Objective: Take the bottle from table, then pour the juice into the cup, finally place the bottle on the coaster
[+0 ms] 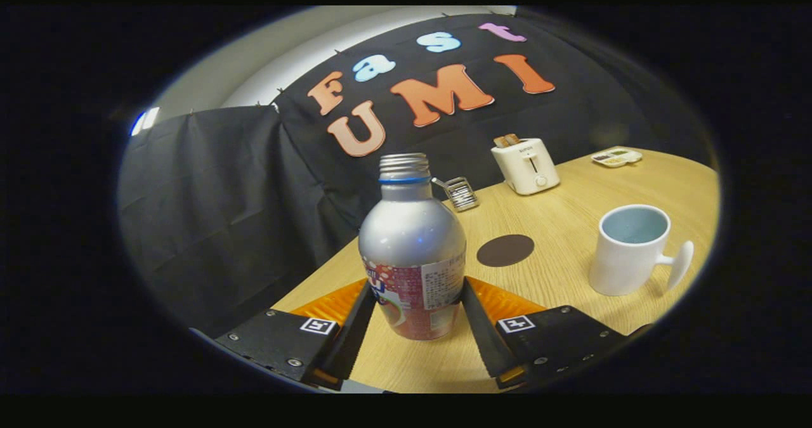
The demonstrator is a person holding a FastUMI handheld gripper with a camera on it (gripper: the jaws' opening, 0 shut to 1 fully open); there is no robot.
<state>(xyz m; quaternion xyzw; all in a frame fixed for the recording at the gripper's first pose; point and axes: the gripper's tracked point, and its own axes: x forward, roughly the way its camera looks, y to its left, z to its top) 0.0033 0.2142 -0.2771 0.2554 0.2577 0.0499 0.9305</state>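
A silver bottle with a red label and no cap stands upright between my fingers. My gripper is shut on it, both fingers pressing the label's sides. Whether its base rests on the wooden table or hangs just above it, I cannot tell. Beyond the fingers to the right stands a white cup with a pale blue inside, its handle pointing right. A round dark brown coaster lies flat on the table between the bottle and the cup, a little farther back.
A white toaster with toast in it stands at the table's back. A small wire holder sits to its left, behind the bottle. A small white dish lies at the far right. The table's edge runs just left of the bottle.
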